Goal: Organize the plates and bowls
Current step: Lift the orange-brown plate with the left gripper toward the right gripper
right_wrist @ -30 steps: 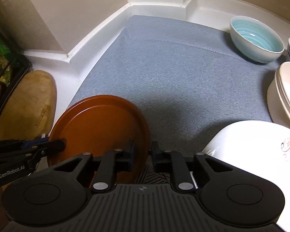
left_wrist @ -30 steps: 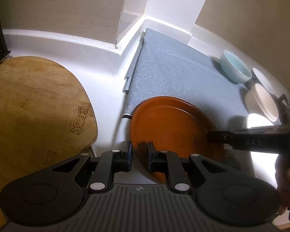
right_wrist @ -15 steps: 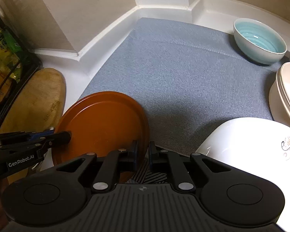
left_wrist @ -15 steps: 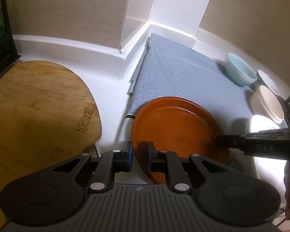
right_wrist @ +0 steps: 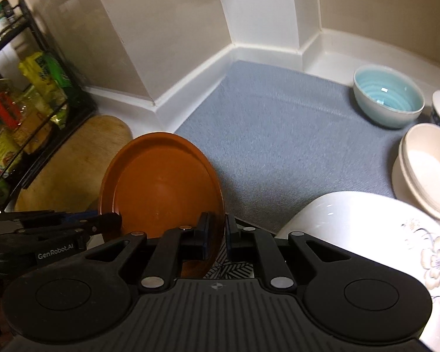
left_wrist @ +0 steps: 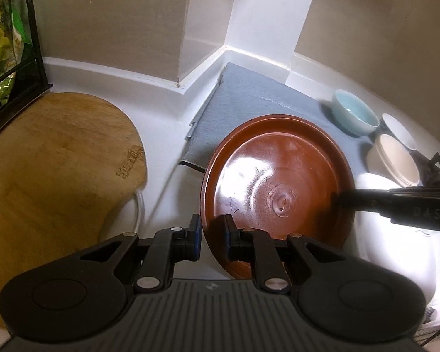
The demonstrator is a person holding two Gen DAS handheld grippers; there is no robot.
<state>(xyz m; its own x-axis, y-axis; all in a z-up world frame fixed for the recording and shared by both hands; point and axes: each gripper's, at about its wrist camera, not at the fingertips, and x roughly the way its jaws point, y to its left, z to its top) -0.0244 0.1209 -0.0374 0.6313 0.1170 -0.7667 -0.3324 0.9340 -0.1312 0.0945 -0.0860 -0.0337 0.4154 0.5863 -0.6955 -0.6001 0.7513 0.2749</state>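
1. The brown plate is held in the air, tilted, above the near edge of the grey mat and the white counter.
2. The left gripper reaches in from the plate's near-left side. Its two fingers straddle the rim, one on each face, clenched on the brown plate.
3. The right gripper grips the opposite side of the rim, one finger on each face, likewise clamped on the brown plate. In the left wrist view its fingers enter from the right edge and end on the plate.
4. Against the frames from a second ago, the plate is higher and tilted more steeply; more of the walls and the black rack is visible. Both grips are unchanged.
5. The white floral plate lies just right of the right gripper.
6. The cream bowls, stacked, the light blue bowl and a white bowl stand along the mat's right side.
7. The wooden board lies on the counter to the left, beside the rack.
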